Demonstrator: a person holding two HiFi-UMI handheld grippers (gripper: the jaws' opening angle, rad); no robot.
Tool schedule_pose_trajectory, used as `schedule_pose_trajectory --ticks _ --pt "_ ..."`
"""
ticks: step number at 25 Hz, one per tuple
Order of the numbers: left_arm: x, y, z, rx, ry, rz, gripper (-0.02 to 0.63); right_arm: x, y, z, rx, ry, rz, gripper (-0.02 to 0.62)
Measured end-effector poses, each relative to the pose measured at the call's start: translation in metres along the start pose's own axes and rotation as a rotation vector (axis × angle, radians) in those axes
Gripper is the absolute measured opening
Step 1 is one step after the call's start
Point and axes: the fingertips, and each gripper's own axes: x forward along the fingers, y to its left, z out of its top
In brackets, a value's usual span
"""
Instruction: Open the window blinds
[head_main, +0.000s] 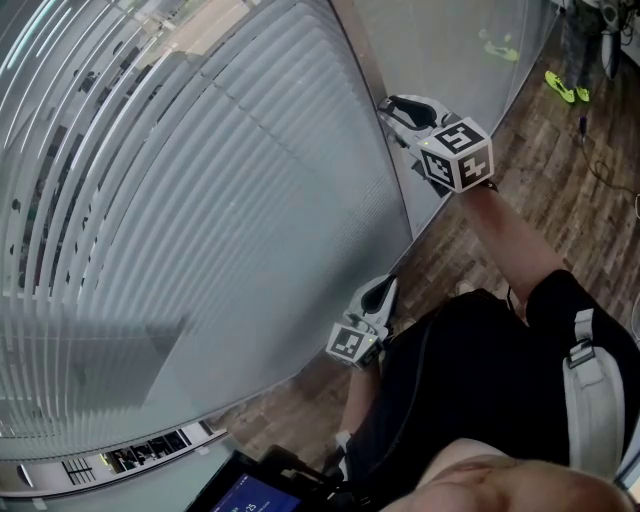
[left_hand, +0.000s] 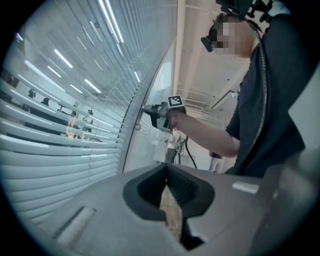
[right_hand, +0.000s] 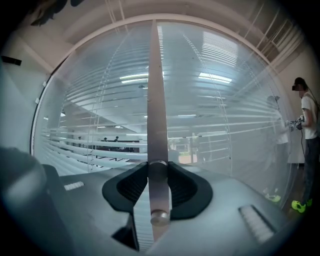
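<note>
The blinds hung at full length over the window, filling the left of the head view. The right gripper was raised level at their right edge. In the right gripper view its jaws were closed on the thin metal rod that hangs in front of the slats, the rod running upright between the pads with its capped end just below them.

The task looked partly done. Through the slats a lit room beyond showed in strips, so they were tilted somewhat open. In the head view, though, most of the blind read as a pale, nearly closed sheet. More twisting of the rod seemed to be what was left, and nothing suggested the blind had been raised.

The left gripper sat lower, near the person's waist and apart from the blinds. In its own view the jaws were drawn together with nothing between them, only a sliver of floor showing through.

Room was tight on one side. The window frame stood just beside the right gripper, with a glass panel beyond it, so any swing that way risked a knock. The person's body was close behind both grippers. The wooden floor to the right lay mostly open, giving space to step back.
</note>
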Motion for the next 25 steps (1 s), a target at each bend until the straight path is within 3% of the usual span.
schedule_pose_trajectory --ticks 19,25 --pt "-0.002 0.005 0.000 0.008 -0.024 0.000 0.002 -0.001 -0.002 0.001 0.014 -0.008 -0.004 0.129" --pt "-0.006 0.003 -0.003 0.002 0.005 0.000 0.002 -0.016 0.002 -0.005 -0.015 -0.034 0.009 0.230"
